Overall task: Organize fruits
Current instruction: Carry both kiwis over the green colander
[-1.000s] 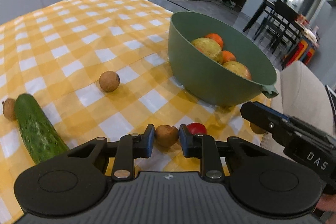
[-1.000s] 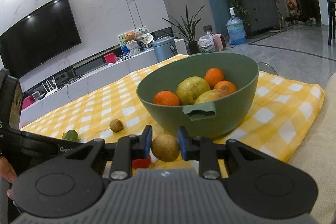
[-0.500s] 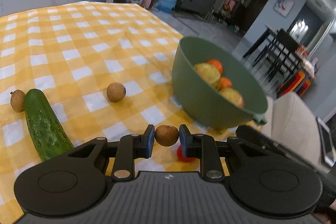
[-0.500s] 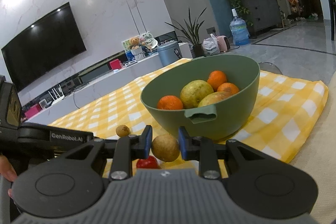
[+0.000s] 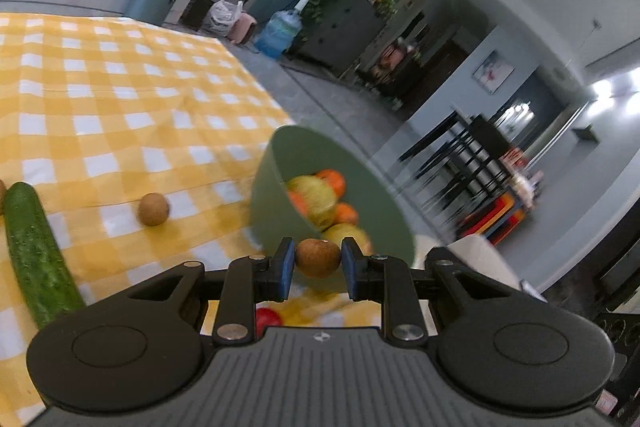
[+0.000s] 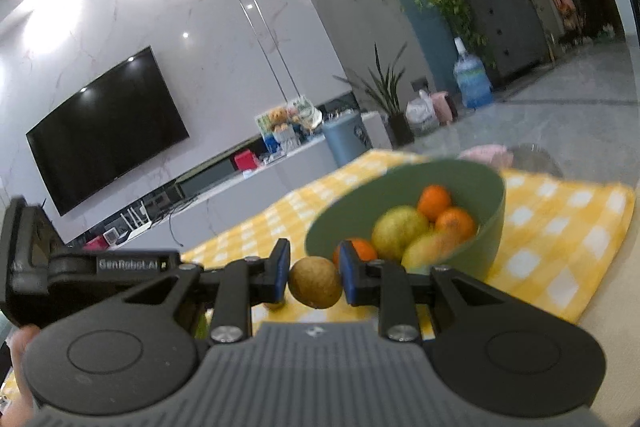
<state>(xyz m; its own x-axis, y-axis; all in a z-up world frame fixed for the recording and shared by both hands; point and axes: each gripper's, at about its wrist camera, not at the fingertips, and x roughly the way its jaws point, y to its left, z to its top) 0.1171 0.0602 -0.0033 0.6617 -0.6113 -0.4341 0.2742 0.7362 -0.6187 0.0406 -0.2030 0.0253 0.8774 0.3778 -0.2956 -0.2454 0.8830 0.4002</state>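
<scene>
My left gripper (image 5: 318,263) is shut on a small brown round fruit (image 5: 318,258) and holds it raised, just in front of the green bowl (image 5: 272,203). The bowl holds oranges and pears. My right gripper (image 6: 314,277) is shut on another small brown round fruit (image 6: 315,281), also raised, near the bowl's (image 6: 494,227) left side. A third brown fruit (image 5: 153,209) lies on the yellow checked cloth (image 5: 120,115). A red tomato (image 5: 267,319) lies below my left gripper.
A green cucumber (image 5: 34,251) lies at the left of the cloth. The left gripper body (image 6: 80,267) shows at the left of the right wrist view. Beyond the table edge are floor, a dining set (image 5: 460,155) and a TV wall (image 6: 108,131).
Both grippers have lifted their brown fruits off the cloth and risen toward the bowl. The bowl now sits lower and smaller in both views.
</scene>
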